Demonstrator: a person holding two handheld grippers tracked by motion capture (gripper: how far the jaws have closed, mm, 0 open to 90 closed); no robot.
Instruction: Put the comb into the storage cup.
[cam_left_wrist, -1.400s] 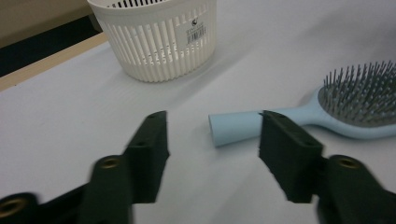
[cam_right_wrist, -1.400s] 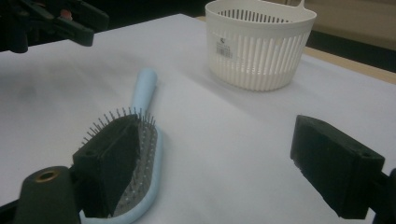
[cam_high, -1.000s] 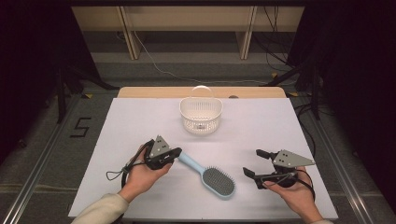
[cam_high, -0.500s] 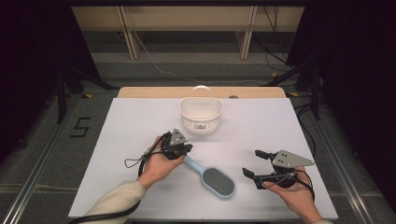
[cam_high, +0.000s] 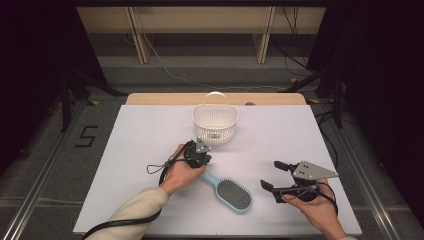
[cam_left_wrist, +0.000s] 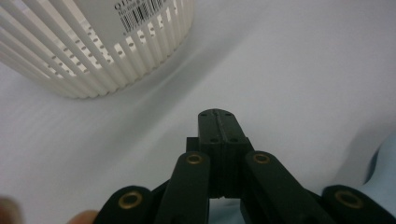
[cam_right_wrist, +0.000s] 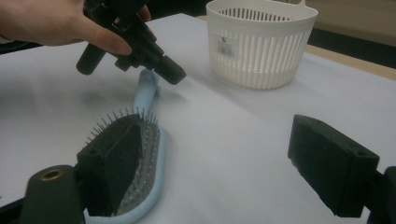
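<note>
Left to right across the white desk (cam_high: 125, 150), seen from the high view. At left, a cream sleeve (cam_high: 135, 210) enters from the lower edge; its hand (cam_high: 180, 172) carries the left gripper (cam_high: 199, 154), with a black cable (cam_high: 156, 167) looping off to the hand's left. The left gripper's fingers (cam_left_wrist: 218, 126) are pressed flat together with nothing between them — the left gripper view shows the two black pads meeting along one seam, tips pointing at bare desk just below the basket. In the right gripper view the same closed fingers (cam_right_wrist: 169, 71) hang just above the far end of the brush handle; whether they touch it cannot be told.

Centre: a white slatted basket (cam_high: 215, 122) stands upright near the far edge of the desk, its thin handle raised, a barcode label (cam_left_wrist: 140, 11) on its wall. Nearer the person lies the light-blue hairbrush (cam_high: 232, 192), bristles up, handle angled toward the left gripper and oval head toward the right gripper. It lies on the desk between the two hands, held by neither.

Right: the right hand (cam_high: 315, 210) holds the right gripper (cam_high: 272, 175), topped by a grey three-cornered plate (cam_high: 312, 171). Its fingers stand wide apart and empty — in the right gripper view one finger (cam_right_wrist: 112, 163) sits just in front of the brush head (cam_right_wrist: 144, 154), the other (cam_right_wrist: 329, 163) well apart over bare desk.
</note>
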